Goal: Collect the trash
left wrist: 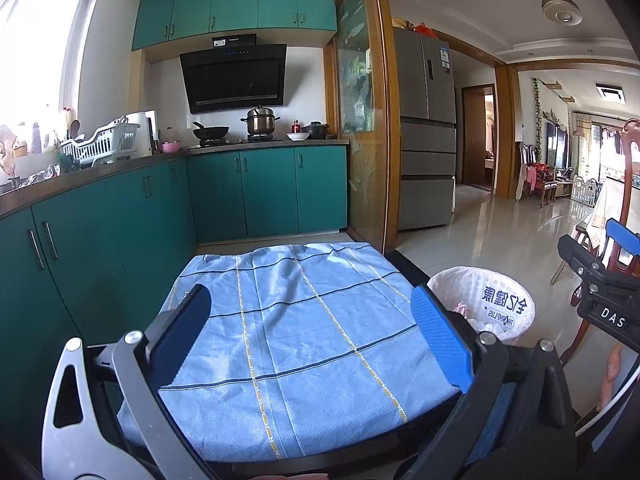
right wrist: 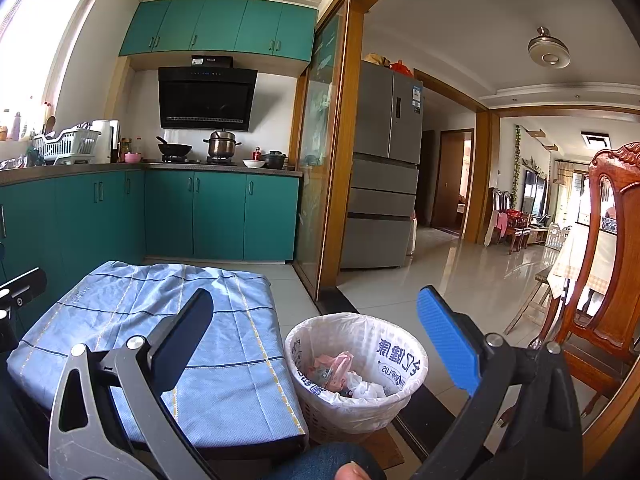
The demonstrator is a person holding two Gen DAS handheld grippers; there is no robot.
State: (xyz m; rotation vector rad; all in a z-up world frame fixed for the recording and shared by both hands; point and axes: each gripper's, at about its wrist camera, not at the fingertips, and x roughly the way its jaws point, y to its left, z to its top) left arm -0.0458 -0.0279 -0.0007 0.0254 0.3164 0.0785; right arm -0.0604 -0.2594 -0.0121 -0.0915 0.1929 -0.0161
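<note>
Looking from left to right: left gripper (left wrist: 310, 340) poised over the blue checked cloth (left wrist: 304, 320) covering the tabletop (right wrist: 224, 446), jaws spread wide, nothing between them. No scrap visible anywhere on the cloth in either view. Just beside the tabletop's right edge, on the floor, the bin (right wrist: 356, 372) lined with a white printed bag, already holding pink wrappers and crumpled white paper (right wrist: 340, 376). Right gripper (right wrist: 316, 344) aimed toward the bin, jaws likewise wide and empty. Further right, a carved wooden chair (right wrist: 608, 264). Judging by this, collection seems finished or nearly so; any leftover trash beyond these views cannot be ruled out.
</note>
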